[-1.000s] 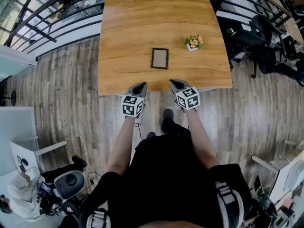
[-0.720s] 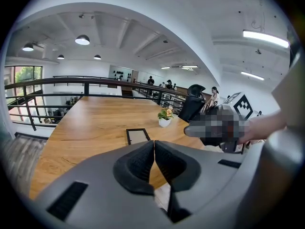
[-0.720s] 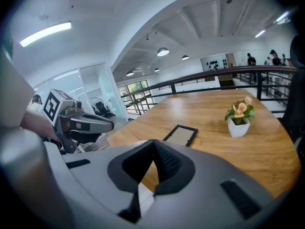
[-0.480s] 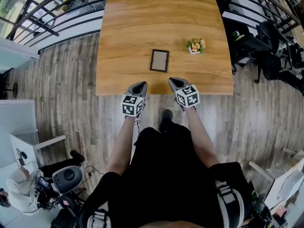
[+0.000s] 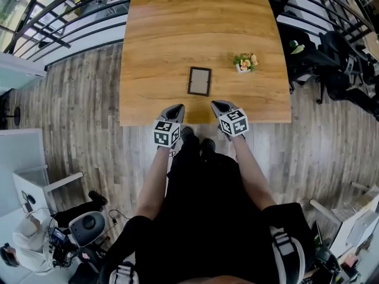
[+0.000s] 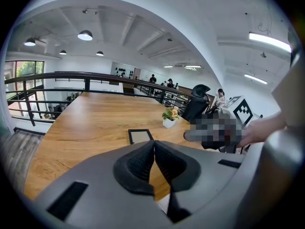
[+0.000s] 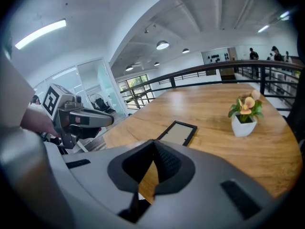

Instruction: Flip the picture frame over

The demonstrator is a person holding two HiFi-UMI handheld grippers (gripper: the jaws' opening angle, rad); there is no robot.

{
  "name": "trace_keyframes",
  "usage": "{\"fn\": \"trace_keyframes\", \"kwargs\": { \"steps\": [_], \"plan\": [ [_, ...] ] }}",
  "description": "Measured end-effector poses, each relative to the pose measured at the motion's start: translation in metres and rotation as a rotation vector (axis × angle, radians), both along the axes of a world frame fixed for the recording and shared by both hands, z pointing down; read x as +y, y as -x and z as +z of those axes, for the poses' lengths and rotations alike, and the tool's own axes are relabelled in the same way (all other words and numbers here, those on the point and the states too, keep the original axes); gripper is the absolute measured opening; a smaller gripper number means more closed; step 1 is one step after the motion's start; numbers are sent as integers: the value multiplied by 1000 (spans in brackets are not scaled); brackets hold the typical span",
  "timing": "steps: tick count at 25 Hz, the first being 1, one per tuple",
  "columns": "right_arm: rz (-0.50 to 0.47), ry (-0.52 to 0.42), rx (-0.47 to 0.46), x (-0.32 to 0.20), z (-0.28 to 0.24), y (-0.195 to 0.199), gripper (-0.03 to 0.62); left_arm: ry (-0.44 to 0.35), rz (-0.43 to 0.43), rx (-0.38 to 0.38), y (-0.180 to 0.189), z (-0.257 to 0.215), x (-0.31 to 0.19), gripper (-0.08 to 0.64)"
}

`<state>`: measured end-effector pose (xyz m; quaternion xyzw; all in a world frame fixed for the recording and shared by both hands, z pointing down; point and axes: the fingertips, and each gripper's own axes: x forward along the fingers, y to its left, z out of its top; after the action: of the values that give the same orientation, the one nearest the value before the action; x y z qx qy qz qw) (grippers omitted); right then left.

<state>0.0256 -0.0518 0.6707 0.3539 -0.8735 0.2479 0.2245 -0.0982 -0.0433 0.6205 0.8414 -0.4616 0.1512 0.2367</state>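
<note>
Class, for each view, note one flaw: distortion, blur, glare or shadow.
Head view: fisheye bows the table edges; light even, sharp. Left gripper view: dark vignette at the corners; railing curves. Right gripper view: ceiling lamps blow out white; picture frame is sharp.

Black clothing point(image 5: 207, 218), grey hand-held grippers point(image 5: 177, 107) point(image 5: 215, 104), black-and-white marker cubes point(image 5: 166, 133)

From the head: high up, steeply down onto the light-brown wooden table point(image 5: 201, 28). Gripper views: low at the near table edge, close, facing forward across the top. Shared by all three: black rectangular picture frame point(image 5: 199, 81), white-potted orange flowers point(image 5: 244, 62).
</note>
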Motion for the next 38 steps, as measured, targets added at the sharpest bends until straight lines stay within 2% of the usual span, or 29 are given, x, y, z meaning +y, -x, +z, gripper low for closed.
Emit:
{"fn": "trace_keyframes", "kwargs": {
  "steps": [8,11,16,27,34,35,38],
  "plan": [
    [39,19,59,-26,12,8,8,22,82,46,-2,8,-41,23],
    [63,18,84,-35,19,11,8,28,121,42,1,14,-50,21],
    [150,7,107,-42,27,6,8,21,181,37,8,14,-66,22],
    [160,30,130,-46,43,26,8,22,195,60,21,16,-86,21],
    [194,6,120,-59,46,19,8,29,200,43,20,23,-97,23],
    [207,3,115,-62,47,17,13,33,200,39,21,25,-99,22],
    [233,3,103,-70,51,14,97,51,197,35,20,30,-104,23]
  ]
}}
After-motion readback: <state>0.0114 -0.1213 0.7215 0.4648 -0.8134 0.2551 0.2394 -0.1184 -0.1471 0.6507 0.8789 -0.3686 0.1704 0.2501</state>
